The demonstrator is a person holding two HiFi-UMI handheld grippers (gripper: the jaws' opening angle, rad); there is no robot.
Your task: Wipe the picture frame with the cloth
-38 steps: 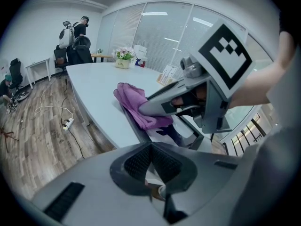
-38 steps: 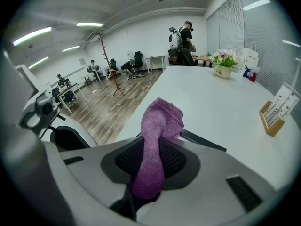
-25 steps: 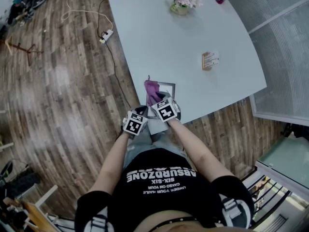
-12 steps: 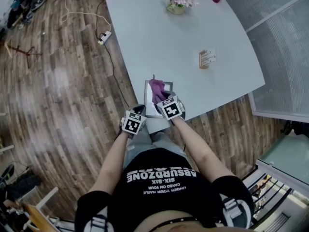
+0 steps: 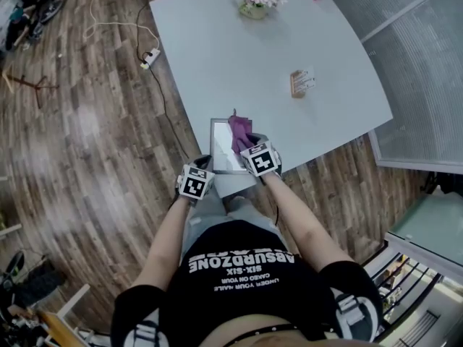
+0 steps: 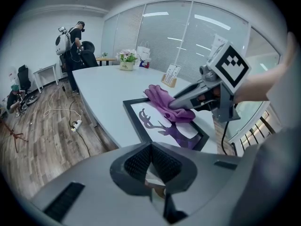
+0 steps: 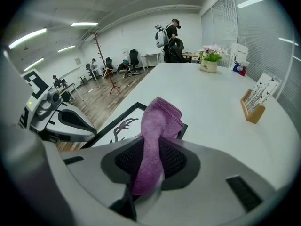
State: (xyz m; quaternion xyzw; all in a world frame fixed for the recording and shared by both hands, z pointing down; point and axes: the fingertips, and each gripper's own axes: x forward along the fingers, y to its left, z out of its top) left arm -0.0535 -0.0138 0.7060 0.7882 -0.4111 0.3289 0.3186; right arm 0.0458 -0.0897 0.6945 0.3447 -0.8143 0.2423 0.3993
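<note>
One cloth [image 7: 159, 121] in right gripper [image 7: 149, 166]; one frame [image 5: 221, 149].

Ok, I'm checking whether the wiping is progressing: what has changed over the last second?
The right gripper, shut on the purple cloth, has swept it across the picture frame from its left part toward its right. The left gripper stays by the frame's near corner, at the edge of the table.

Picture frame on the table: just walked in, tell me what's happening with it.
A person holds a gripper in each hand. The right gripper is shut on a purple cloth, which rests on the picture frame lying flat at the white table's near edge. The left gripper, jaws together and apparently empty, hangs just off the frame's near left corner.
</note>
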